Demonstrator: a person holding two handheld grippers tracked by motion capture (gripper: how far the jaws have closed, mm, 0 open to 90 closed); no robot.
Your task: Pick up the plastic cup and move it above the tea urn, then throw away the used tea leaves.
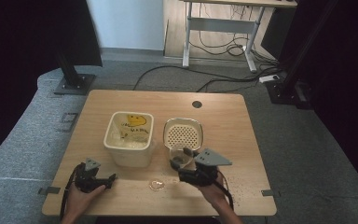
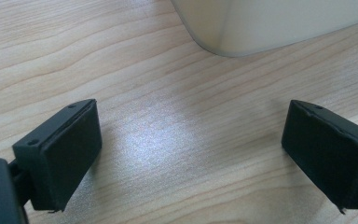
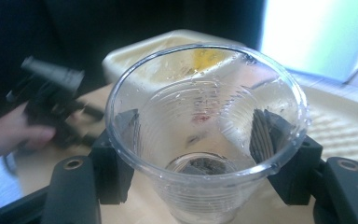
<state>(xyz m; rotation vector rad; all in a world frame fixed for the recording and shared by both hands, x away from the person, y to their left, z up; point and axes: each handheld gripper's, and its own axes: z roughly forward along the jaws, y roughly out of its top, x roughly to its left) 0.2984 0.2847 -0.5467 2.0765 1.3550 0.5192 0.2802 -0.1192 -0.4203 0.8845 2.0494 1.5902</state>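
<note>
Right tongs clamped on a clear plastic cup over a pale wooden worktop.
The cup sits just right of the cream bin, before a white strainer. Left tongs gape apart near the bin's front left corner. Grey carpet and cables lie beyond.

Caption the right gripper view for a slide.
Right gripper shut on a clear plastic cup with dark residue at its bottom, a cream bin behind it.
</note>
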